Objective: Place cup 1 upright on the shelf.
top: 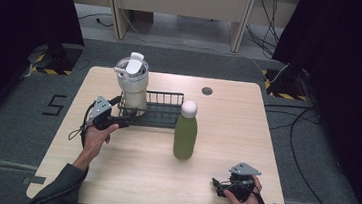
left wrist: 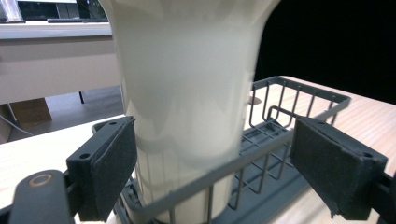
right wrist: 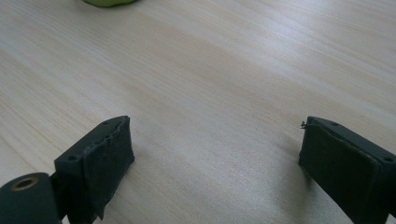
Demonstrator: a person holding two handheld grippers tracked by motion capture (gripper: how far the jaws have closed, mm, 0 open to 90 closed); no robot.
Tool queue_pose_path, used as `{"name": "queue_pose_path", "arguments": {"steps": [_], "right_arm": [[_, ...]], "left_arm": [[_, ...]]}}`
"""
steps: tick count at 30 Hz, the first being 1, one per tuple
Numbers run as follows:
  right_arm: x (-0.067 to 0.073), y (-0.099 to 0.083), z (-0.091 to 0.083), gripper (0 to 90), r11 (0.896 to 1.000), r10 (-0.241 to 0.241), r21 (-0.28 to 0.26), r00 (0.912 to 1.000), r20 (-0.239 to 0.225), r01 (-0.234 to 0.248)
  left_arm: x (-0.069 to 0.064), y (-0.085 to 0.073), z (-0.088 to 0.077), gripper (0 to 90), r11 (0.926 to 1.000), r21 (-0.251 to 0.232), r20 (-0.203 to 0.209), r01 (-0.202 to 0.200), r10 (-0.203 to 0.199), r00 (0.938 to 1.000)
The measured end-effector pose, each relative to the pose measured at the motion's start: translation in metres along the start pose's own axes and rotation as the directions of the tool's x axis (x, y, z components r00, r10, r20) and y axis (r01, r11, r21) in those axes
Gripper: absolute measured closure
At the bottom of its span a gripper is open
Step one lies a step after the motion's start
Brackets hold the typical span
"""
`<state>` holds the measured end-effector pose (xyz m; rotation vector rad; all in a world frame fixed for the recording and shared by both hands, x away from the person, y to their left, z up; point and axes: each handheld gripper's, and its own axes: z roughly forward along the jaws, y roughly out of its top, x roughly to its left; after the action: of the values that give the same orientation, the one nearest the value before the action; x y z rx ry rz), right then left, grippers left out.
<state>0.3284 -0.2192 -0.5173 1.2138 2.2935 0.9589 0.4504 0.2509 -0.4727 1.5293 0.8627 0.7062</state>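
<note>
Straddling the smooth white tumbler (left wrist: pixel 187 93) in its wire rack (left wrist: pixel 299 100), the left hand-held gripper (left wrist: pixel 212 172) gapes; right hand-held gripper (right wrist: pixel 215 163) likewise spread over woodgrain table (right wrist: pixel 224 70).

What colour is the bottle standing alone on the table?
The bottle is green with a white cap, clearest in the high view.

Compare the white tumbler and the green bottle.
The white tumbler stands inside the wire rack; the green bottle stands on the bare table. The tumbler is wide with a flip lid, the bottle slim with a rounded white cap. The open left gripper flanks the tumbler; no gripper nears the bottle. Both stand upright.
</note>
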Motion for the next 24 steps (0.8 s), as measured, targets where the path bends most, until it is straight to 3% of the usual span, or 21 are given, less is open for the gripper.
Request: {"name": "queue_pose_path", "arguments": {"steps": [4,15,24], "right_arm": [[0.0,0.0,0.0,9.9,1.0,-0.002,0.0,1.0,0.0,0.002],[0.0,0.0,0.0,9.6,1.0,0.004,0.002,1.0,0.0,-0.004],[0.0,0.0,0.0,9.6,1.0,-0.005,0.0,1.0,0.0,0.005]], "left_arm": [[-0.002,0.004,-0.008,14.5,0.9995,0.007,0.023,0.031,-0.031,0.9992],[-0.006,0.006,-0.023,14.5,0.9994,0.024,0.039,0.026,-0.027,0.9989],[-0.014,-0.003,-0.037,14.5,0.9988,0.048,0.066,0.002,-0.006,0.9978]]}}
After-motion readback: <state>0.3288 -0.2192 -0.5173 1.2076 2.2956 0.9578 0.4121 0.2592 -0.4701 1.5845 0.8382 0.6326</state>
